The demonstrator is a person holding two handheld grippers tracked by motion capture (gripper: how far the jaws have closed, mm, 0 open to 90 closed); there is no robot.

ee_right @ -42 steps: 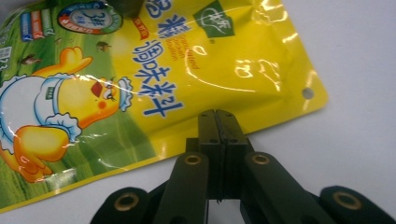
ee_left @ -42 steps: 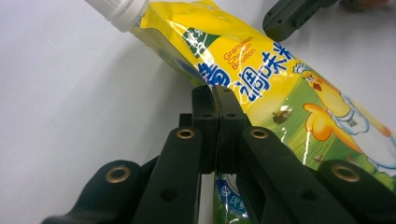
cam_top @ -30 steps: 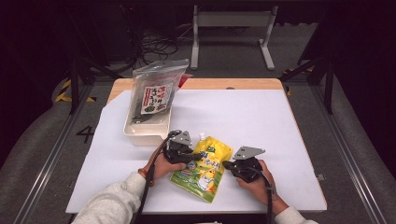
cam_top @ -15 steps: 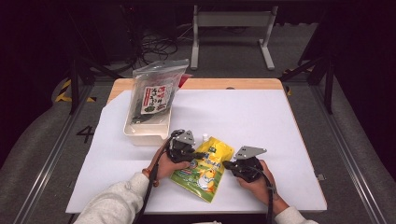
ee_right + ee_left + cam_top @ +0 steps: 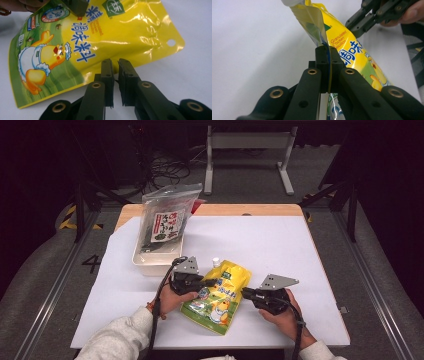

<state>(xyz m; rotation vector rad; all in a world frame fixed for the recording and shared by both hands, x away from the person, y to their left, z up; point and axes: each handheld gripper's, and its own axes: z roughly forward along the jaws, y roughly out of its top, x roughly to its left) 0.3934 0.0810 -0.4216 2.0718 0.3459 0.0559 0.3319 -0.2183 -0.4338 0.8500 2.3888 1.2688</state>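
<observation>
A yellow stand-up pouch (image 5: 220, 295) printed with a cartoon duck lies on the white table sheet (image 5: 280, 245), its white cap (image 5: 216, 262) pointing away from me. My left gripper (image 5: 210, 282) is shut on the pouch's left edge; in the left gripper view the jaws (image 5: 327, 53) pinch the thin seam of the pouch (image 5: 347, 47), which tilts up. My right gripper (image 5: 245, 293) sits at the pouch's right edge. Its jaws (image 5: 115, 65) have just been opening and stand a little apart, with the pouch (image 5: 100, 32) just beyond the tips and nothing pressed between them.
A white plastic tub (image 5: 150, 262) stands at the left of the table, with a clear zip bag (image 5: 165, 220) of dark contents leaning in it. The person's hands and pale sleeves come in from the near edge. Bare sheet stretches to the right and far side.
My left gripper has risen slightly with the pouch's edge, tipping that side up. The right gripper has stayed in place and its jaws have parted a little.
</observation>
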